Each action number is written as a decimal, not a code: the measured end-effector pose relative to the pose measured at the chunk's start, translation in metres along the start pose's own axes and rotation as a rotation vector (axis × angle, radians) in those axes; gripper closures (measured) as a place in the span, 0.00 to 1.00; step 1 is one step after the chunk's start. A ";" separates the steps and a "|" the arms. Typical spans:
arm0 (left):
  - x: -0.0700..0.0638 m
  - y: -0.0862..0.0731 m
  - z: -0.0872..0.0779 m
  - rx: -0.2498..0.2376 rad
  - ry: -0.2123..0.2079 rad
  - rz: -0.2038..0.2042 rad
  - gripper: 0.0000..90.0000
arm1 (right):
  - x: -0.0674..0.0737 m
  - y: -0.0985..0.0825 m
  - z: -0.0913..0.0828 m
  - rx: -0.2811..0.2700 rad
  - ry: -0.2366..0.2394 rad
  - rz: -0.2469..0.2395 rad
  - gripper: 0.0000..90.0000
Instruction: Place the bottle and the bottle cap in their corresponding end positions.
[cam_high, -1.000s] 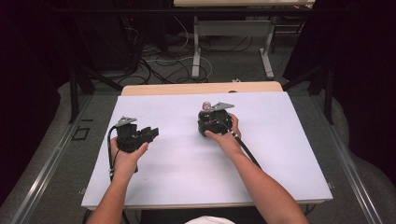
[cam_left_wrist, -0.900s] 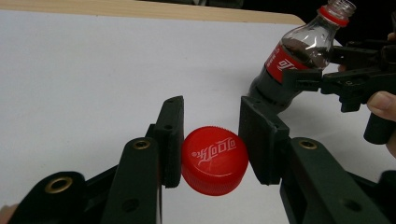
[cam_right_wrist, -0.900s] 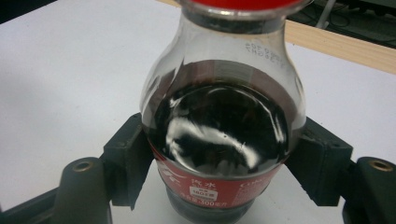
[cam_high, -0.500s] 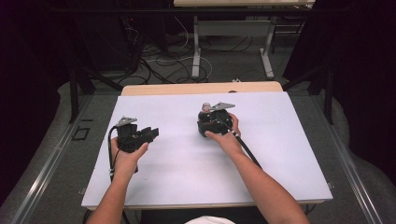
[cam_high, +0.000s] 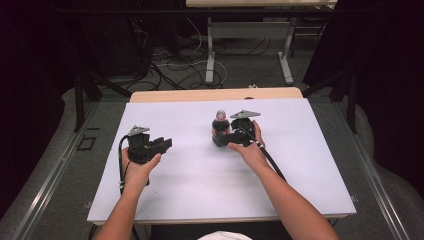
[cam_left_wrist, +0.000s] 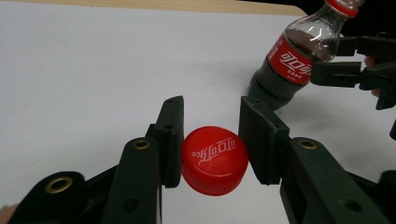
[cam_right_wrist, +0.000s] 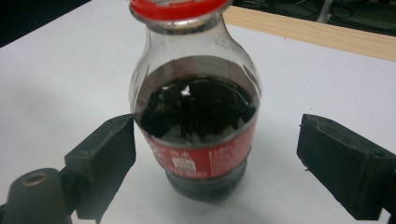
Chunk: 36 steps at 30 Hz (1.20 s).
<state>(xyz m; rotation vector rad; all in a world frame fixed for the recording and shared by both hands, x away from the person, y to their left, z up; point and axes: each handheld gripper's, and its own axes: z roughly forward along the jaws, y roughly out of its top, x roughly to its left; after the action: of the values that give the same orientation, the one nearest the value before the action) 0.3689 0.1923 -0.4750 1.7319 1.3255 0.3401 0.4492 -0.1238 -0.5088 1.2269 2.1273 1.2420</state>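
Note:
A small cola bottle with dark drink and a red label stands upright on the white tabletop; its neck carries a red ring and no cap. My right gripper is open. Its jaws have just been opening and stand on either side of the bottle, with both pads off it. My left gripper is shut on a red bottle cap, held just above the table to the left. The left gripper view shows the bottle and the right gripper at upper right.
A wooden strip runs along the table's far edge. Beyond it, the floor holds loose cables and the legs of another desk. Dark curtains close in both sides.
The right gripper's jaws have spread away from the bottle, which stays standing. Both hands remain about where they were, and the left still holds the cap.

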 end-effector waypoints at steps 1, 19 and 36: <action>-0.001 0.000 0.001 0.001 0.001 0.002 0.69 | -0.001 0.000 -0.002 -0.001 -0.005 0.000 0.09; -0.007 -0.003 0.006 0.011 -0.011 0.015 0.69 | -0.004 -0.017 -0.056 0.029 -0.021 -0.061 0.00; -0.045 -0.013 0.030 0.051 -0.085 0.138 0.69 | -0.010 -0.065 -0.117 -0.002 -0.026 -0.017 0.00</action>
<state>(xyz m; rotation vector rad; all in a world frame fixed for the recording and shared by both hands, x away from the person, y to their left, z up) 0.3635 0.1382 -0.4890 1.8649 1.1660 0.3090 0.3429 -0.2052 -0.5022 1.2144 2.1133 1.2146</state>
